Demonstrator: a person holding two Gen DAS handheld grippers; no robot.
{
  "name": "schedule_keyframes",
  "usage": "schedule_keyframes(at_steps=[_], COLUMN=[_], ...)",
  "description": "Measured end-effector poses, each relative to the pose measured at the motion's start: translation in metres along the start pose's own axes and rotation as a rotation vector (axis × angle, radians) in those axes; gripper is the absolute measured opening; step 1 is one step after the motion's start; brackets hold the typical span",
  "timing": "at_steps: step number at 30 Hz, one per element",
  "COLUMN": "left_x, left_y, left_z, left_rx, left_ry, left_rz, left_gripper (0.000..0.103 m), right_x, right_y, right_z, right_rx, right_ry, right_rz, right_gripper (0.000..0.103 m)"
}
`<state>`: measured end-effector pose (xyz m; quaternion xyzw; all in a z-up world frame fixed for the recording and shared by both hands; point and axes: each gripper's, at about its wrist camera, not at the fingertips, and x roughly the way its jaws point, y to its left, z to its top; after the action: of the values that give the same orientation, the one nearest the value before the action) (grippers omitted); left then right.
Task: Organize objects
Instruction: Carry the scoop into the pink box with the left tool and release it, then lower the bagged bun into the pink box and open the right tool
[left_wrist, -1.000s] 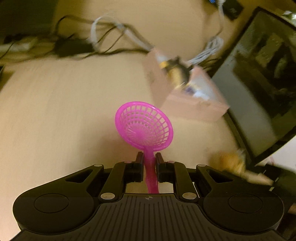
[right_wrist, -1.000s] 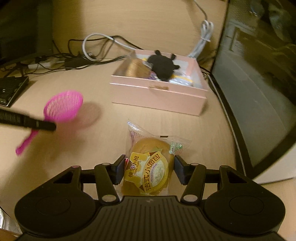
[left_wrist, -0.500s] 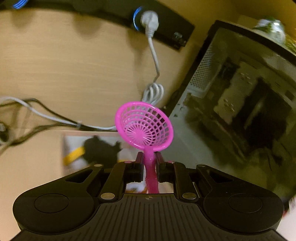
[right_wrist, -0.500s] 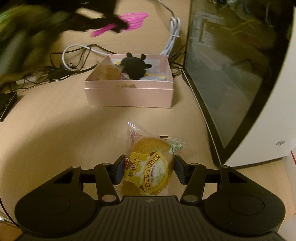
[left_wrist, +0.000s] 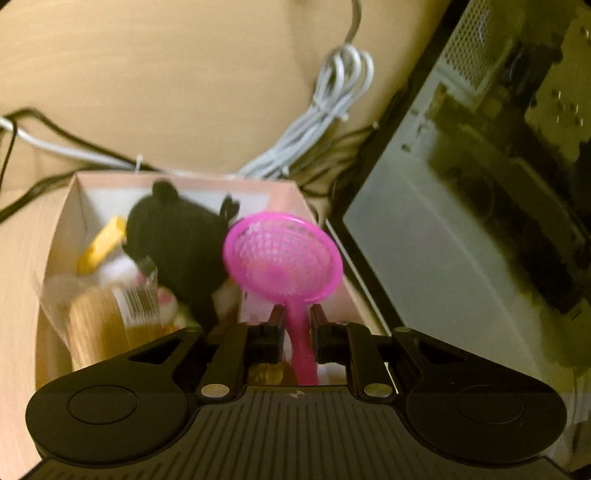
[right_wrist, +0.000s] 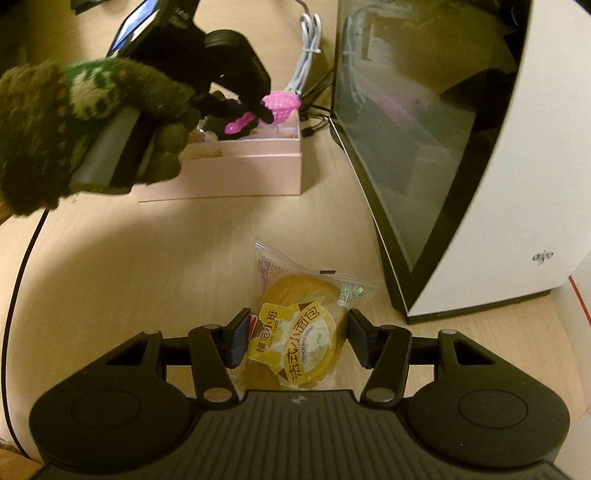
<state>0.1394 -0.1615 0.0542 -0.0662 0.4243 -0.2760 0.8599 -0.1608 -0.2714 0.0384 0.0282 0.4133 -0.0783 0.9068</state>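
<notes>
My left gripper (left_wrist: 297, 314) hovers over the pink box (left_wrist: 74, 206) with the pink strainer (left_wrist: 282, 258) by its handle between the pads. Its jaws are just starting to open, and the strainer head looks blurred. The right wrist view shows the same left gripper (right_wrist: 267, 110) and strainer (right_wrist: 282, 103) above the box (right_wrist: 229, 173). A black plush (left_wrist: 177, 236), a wrapped bun (left_wrist: 99, 325) and a yellow piece lie in the box. My right gripper (right_wrist: 294, 338) is shut on a packet of bread (right_wrist: 303, 295) above the wooden desk.
A glass-sided computer case (right_wrist: 424, 147) stands close to the box on the right. A coiled white cable (left_wrist: 325, 110) and black leads lie behind the box. A green knitted sleeve (right_wrist: 55, 122) covers the box's left part. A black cable (right_wrist: 18, 277) runs along the left.
The left gripper carried the strainer from the open desk across to above the pink box, and its pads have eased slightly. The right gripper drifted right with the bread packet still in it.
</notes>
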Motion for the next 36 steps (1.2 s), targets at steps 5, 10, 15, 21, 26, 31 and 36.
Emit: schedule_keyframes(at_steps=[5,10,15,21,26,31,36], left_x=[0.002,-0.049,-0.128,-0.177,-0.205,-0.222,-0.234], left_y=[0.002,0.021,0.064,0.124,0.168,0.174,0.168], left_z=[-0.004,0.006,-0.010,-0.070,-0.122,-0.137,-0.146], left_rx=[0.028,-0.040,-0.149,-0.235,-0.378,-0.370,-0.330], left_ry=[0.039,-0.121,-0.270,-0.180,-0.133,-0.110,-0.084], left_rz=[-0.016,-0.077,-0.072,0.068,0.113,0.109,0.098], left_gripper=[0.020,0.020,0.020,0.020,0.020,0.020,0.020], right_x=[-0.001,-0.004,-0.008,-0.002,0.009,0.041,0.072], right_y=[0.007,0.011,0.011,0.019,0.040,0.055,0.067], right_z=[0.002,0.004,0.012,0.048,0.107,0.162,0.178], right_rx=[-0.021,-0.031,-0.047,-0.020,-0.053,-0.045,-0.082], right_ry=[-0.014,-0.035,-0.085,-0.135,-0.230,-0.284,-0.256], right_rz=[0.008,0.008,0.013,0.080,0.083,0.075,0.036], right_gripper=[0.055,0.055,0.055,0.055,0.054,0.055,0.064])
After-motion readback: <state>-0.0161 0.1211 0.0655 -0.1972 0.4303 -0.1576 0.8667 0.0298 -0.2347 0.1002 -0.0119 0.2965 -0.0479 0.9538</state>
